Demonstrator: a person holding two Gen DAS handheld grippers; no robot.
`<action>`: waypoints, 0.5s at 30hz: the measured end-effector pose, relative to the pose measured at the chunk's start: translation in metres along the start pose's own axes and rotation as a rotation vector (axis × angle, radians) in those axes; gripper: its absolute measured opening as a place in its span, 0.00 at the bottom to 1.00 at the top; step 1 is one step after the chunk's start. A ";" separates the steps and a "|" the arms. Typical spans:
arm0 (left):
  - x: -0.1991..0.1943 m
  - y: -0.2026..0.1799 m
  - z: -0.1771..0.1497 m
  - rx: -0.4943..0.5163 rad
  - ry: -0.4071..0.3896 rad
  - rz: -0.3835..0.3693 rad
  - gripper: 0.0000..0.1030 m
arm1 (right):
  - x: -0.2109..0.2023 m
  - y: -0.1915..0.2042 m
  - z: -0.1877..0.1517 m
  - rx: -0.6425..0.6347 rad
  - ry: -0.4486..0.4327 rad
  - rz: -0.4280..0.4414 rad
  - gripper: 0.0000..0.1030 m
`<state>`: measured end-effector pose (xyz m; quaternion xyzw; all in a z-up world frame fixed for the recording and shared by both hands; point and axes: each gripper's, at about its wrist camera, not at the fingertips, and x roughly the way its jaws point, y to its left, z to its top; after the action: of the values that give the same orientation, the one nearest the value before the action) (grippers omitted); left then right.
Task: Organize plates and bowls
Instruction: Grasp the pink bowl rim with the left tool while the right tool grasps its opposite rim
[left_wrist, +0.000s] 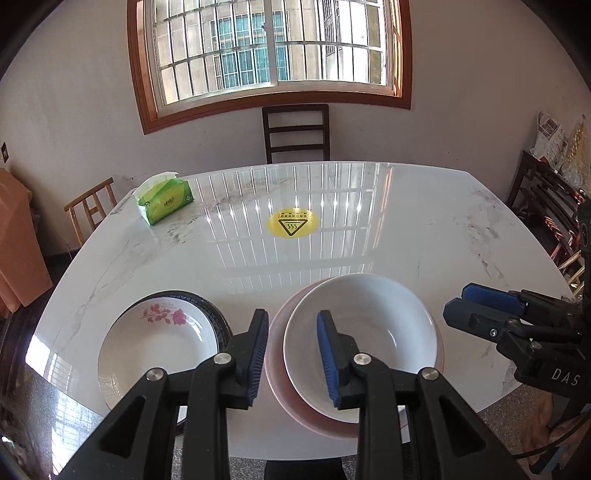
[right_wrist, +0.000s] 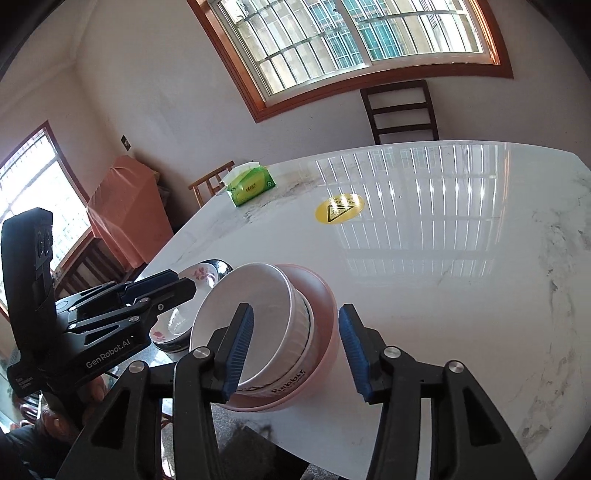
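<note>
A white bowl (left_wrist: 362, 343) (right_wrist: 266, 295) sits nested in a pink bowl (left_wrist: 277, 373) (right_wrist: 321, 306) near the table's front edge. To their left, a white plate with a pink rose (left_wrist: 155, 339) (right_wrist: 201, 273) lies on a dark-rimmed dish (left_wrist: 218, 314). My left gripper (left_wrist: 292, 321) hovers open, and the bowls' left rims show through its gap without touching either pad. In the right wrist view my left gripper (right_wrist: 184, 282) ends just short of the white bowl. My right gripper (right_wrist: 295, 310) is open astride the stacked bowls, its right finger (right_wrist: 352, 343) clear of the pink wall.
The glossy marble table (left_wrist: 406, 221) carries a green tissue pack (left_wrist: 166, 199) at the far left and a yellow heat-warning sticker (left_wrist: 293, 224) mid-table. A dark chair (left_wrist: 295, 133) stands behind it under the window, and a dark wooden shelf (left_wrist: 543, 192) is at the right.
</note>
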<state>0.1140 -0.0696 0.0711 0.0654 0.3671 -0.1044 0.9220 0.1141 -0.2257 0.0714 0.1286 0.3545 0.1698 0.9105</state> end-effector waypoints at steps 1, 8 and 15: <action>0.000 0.000 -0.001 0.003 -0.004 0.009 0.27 | 0.000 0.000 -0.003 0.002 -0.007 0.001 0.45; 0.000 0.002 -0.012 0.012 -0.015 0.070 0.28 | -0.019 0.013 -0.019 -0.083 -0.168 -0.078 0.65; 0.005 0.035 -0.022 -0.094 0.041 -0.051 0.34 | -0.043 0.017 -0.022 -0.156 -0.367 -0.209 0.95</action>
<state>0.1115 -0.0317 0.0531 0.0148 0.3918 -0.1093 0.9134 0.0657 -0.2250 0.0881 0.0490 0.1799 0.0752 0.9796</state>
